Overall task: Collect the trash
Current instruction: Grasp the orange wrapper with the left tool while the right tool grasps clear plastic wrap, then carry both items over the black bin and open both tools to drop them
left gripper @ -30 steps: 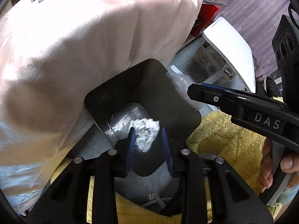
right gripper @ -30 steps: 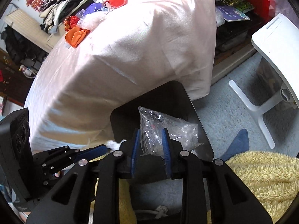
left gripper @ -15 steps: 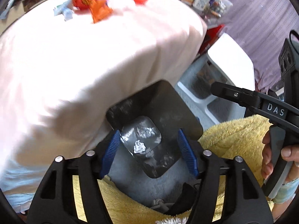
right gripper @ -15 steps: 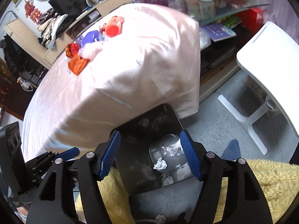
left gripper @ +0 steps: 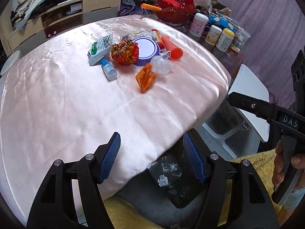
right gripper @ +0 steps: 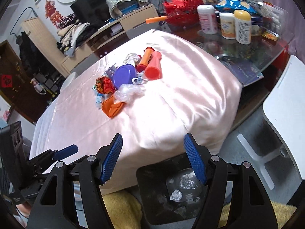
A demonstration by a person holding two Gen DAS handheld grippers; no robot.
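Observation:
My left gripper [left gripper: 150,139] and right gripper [right gripper: 153,136] are both open and hold nothing, hovering over the near edge of the pink-clothed table [left gripper: 57,105]. Below them on the floor is a black bin [left gripper: 177,192] [right gripper: 150,181]. In it lie a crumpled white paper [left gripper: 163,179] [right gripper: 176,194] and clear plastic [right gripper: 187,181]. Trash is piled at mid-table: orange folded paper [left gripper: 145,77] [right gripper: 112,106], a clear wrapper [left gripper: 162,66] [right gripper: 127,93], a red foil ball [left gripper: 124,51] [right gripper: 104,85], a purple lid [left gripper: 145,50], a small bottle [left gripper: 108,69], a green packet [left gripper: 99,49] and orange tubes [left gripper: 171,49] [right gripper: 152,66].
A white stool [left gripper: 249,95] [right gripper: 284,105] stands to the right of the bin. Yellow towelling [left gripper: 257,164] lies under the grippers. A glass side table with bottles [right gripper: 238,24] and a red basket [left gripper: 171,9] stands behind the pink table. A shelf unit [left gripper: 63,19] lines the back wall.
Both grippers opened: the left let go of the crumpled paper and the right of the clear plastic, which dropped into the bin. Both then rose and tilted up, bringing the tabletop into view.

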